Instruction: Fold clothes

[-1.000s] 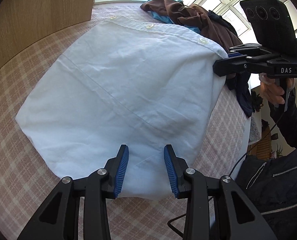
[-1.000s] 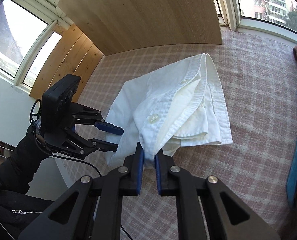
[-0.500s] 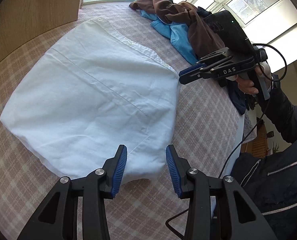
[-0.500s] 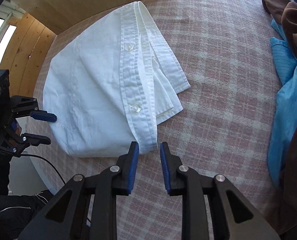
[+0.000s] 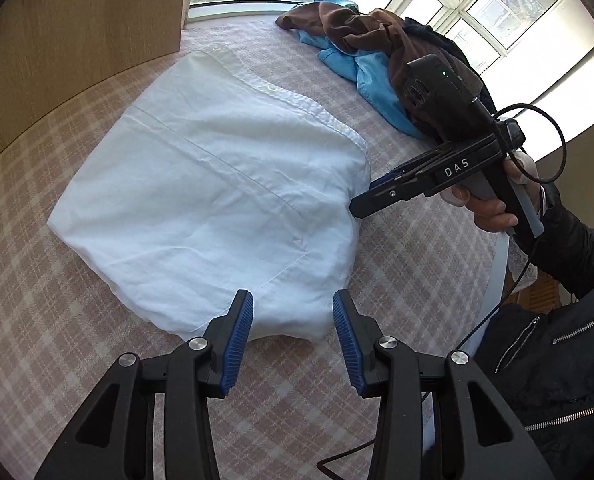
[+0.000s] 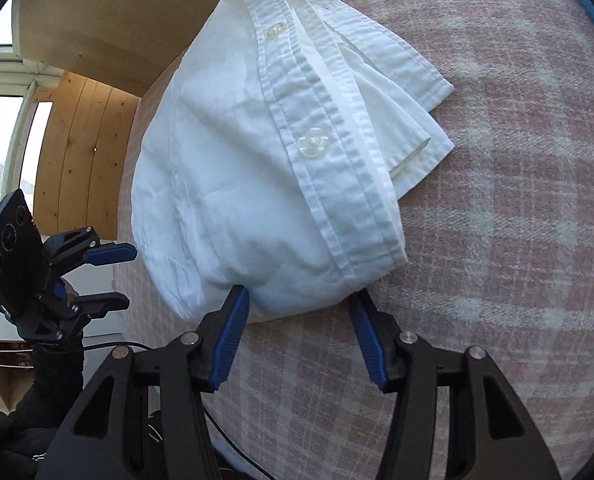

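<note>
White shirt (image 5: 217,200), folded, lies flat on pink plaid tablecloth (image 5: 57,360), filling centre-left of the left wrist view; button placket runs along its upper right edge. In the right wrist view the shirt (image 6: 257,160) sits upper centre, two buttons showing on the placket, folded layers poking out at right.

Left gripper (image 5: 293,328) at bottom centre, jaws spread wide, blue pads either side of the shirt's near hem, nothing held. Also seen at lower left of the right wrist view (image 6: 113,276), jaws apart, off the shirt's left edge.

Right gripper (image 6: 299,330) at bottom centre, jaws wide apart, tips just at the shirt's near edge, not clamped. In the left wrist view it (image 5: 361,200) comes in from the right, tip touching the shirt's right edge.

Pile of brown and blue clothes (image 5: 361,52) upper right. Wooden board (image 5: 77,32) upper left.
</note>
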Motion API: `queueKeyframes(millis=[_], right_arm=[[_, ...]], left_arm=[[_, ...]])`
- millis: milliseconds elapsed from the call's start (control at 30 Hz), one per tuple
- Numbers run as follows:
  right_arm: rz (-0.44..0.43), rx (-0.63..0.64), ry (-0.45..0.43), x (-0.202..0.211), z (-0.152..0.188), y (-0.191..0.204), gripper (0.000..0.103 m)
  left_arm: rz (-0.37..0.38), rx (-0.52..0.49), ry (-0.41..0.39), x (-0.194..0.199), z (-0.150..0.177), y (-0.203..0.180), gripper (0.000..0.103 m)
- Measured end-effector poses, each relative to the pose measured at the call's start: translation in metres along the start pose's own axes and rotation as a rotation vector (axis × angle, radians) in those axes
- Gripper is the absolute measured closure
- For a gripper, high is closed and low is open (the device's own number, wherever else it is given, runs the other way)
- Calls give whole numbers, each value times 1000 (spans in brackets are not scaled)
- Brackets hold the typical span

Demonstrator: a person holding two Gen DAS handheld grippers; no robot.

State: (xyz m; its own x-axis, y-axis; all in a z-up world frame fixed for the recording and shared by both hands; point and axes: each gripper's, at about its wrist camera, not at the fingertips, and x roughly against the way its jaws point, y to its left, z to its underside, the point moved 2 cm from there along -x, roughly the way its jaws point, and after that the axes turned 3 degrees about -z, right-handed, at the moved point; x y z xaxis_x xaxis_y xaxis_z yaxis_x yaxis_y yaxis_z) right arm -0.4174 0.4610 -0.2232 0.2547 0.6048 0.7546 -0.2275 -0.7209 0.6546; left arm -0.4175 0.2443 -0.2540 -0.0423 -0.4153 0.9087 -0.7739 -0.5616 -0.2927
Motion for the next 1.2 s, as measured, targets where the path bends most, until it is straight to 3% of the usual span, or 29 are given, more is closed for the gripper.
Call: queueKeyframes(millis=[33, 67, 100, 133, 367, 600, 733, 900, 1000, 1067, 1133, 1200], right_arm=[[21, 3, -45, 2, 2, 4, 52], [42, 6, -90, 4, 4, 8, 62], [64, 8, -135, 6, 6, 13, 82], [127, 34, -168, 8, 8, 21, 89], [570, 329, -336, -3, 16, 107, 95], [638, 411, -379, -3, 9, 131, 95], [728, 473, -329, -9, 10, 141, 95], [723, 485, -318, -16, 22, 140, 95], [625, 411, -332, -5, 21, 121, 95], [471, 277, -324, 8, 18, 89, 95], [342, 102, -240, 9, 16, 43, 84], [280, -6, -162, 10, 17, 6, 82]], left_arm=[[-8, -2, 1, 0, 0, 0, 63], [-16, -4, 2, -1, 0, -1, 63], [-24, -5, 3, -1, 0, -1, 63], [-31, -7, 4, -1, 0, -1, 63], [-28, 29, 53, -7, 2, 17, 63], [-37, 37, 76, -3, 3, 25, 63], [-34, 40, 72, 0, 2, 26, 63], [-32, 30, 84, -1, 6, 24, 63], [-25, 27, 83, -1, 7, 23, 61], [-17, 22, 74, 2, 7, 21, 61], [-7, 16, 57, 7, 7, 19, 61], [-15, 18, 41, 11, 10, 21, 61]])
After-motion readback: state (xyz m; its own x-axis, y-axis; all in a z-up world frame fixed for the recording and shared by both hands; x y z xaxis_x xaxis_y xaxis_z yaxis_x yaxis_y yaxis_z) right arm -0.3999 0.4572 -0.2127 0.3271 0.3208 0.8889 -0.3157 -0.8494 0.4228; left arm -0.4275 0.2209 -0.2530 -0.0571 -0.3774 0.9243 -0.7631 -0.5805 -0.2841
